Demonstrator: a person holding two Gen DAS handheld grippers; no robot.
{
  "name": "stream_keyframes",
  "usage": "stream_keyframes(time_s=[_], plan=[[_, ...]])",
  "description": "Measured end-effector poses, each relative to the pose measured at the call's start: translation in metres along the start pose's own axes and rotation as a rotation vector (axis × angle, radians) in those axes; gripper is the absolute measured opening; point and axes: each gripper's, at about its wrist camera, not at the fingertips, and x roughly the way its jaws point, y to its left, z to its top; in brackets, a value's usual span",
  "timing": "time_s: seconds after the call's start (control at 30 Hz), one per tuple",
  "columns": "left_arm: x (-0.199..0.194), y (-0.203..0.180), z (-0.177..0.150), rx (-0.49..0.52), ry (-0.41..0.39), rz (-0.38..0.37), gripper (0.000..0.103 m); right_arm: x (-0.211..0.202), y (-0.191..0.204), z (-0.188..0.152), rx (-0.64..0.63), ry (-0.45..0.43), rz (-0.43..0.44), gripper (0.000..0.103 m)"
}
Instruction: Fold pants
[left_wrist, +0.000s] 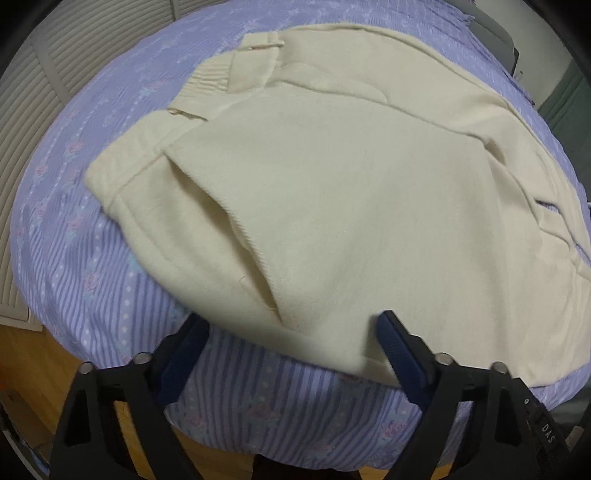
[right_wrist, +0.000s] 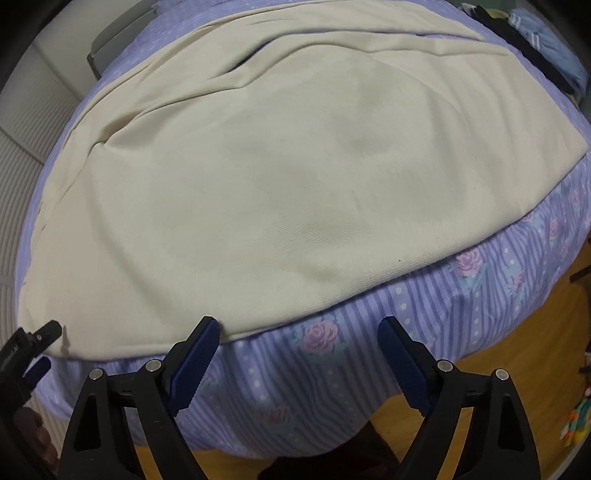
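A: Nearest in the left wrist view, what do the left tongs (left_wrist: 291, 328) show?

B: Black arms with dark blue ribbed pads, spread wide. The right-hand pad (left_wrist: 397, 350) lies over the near hem of the cream cotton pants (left_wrist: 332, 206), the left-hand one over the lilac striped bedspread with pink roses (left_wrist: 122, 295). Whether a pad touches the cloth I cannot tell; nothing is pinched

A: And the right tongs (right_wrist: 297, 332)?

B: Spread too, hovering at the bed's near edge. One blue pad (right_wrist: 199, 350) sits just at the hem of the pants (right_wrist: 258, 166), the other over the bedspread (right_wrist: 351, 369). Nothing is between them. The left tongs (right_wrist: 37, 350) peek in at that view's left edge

A: Where are the pants?

B: Flat on the bed, running across it, hem along the near edge. The waistband with belt loops (left_wrist: 207, 96) lies further back on the left, a slanted pocket opening (left_wrist: 221, 236) below it

A: Beyond that?

B: A pale ribbed panel (left_wrist: 74, 55) behind the bed, yellow wooden floor (right_wrist: 517, 350) below, and blue folded fabric (right_wrist: 546, 40) at the far right corner
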Motion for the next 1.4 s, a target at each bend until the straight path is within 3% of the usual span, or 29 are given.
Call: stream_keyframes(time_s=[0.17, 0.27, 0.4, 0.5, 0.6, 0.8, 1.0, 1.17, 1.4], plan=[[0.010, 0.001, 0.006, -0.034, 0.025, -0.049, 0.071, 0.008, -0.018, 0.009, 0.055, -0.017, 0.002, 0.085], [0.010, -0.002, 0.007, -0.038, 0.038, -0.079, 0.054, 0.009, -0.019, 0.017, 0.063, -0.028, -0.010, 0.072], [-0.001, -0.007, 0.005, -0.020, 0.034, -0.066, 0.031, 0.008, -0.020, 0.035, 0.032, -0.033, -0.041, 0.047], [-0.011, -0.014, 0.008, 0.020, 0.027, -0.036, 0.024, 0.000, -0.023, 0.052, 0.000, -0.036, -0.049, 0.027], [-0.022, -0.018, 0.015, 0.077, 0.013, 0.001, 0.020, -0.010, -0.023, 0.071, -0.032, -0.050, -0.037, 0.017], [-0.057, -0.023, 0.032, 0.073, -0.022, 0.005, 0.016, -0.058, -0.014, 0.115, -0.052, -0.142, -0.009, 0.015], [-0.098, -0.032, 0.052, 0.082, -0.093, 0.001, 0.015, -0.102, 0.005, 0.124, -0.110, -0.218, -0.015, 0.015], [-0.125, -0.039, 0.086, 0.073, -0.163, -0.010, 0.014, -0.132, 0.021, 0.141, -0.122, -0.269, 0.005, 0.014], [-0.136, -0.047, 0.143, 0.057, -0.192, -0.036, 0.014, -0.151, 0.056, 0.200, -0.180, -0.321, -0.006, 0.014]])
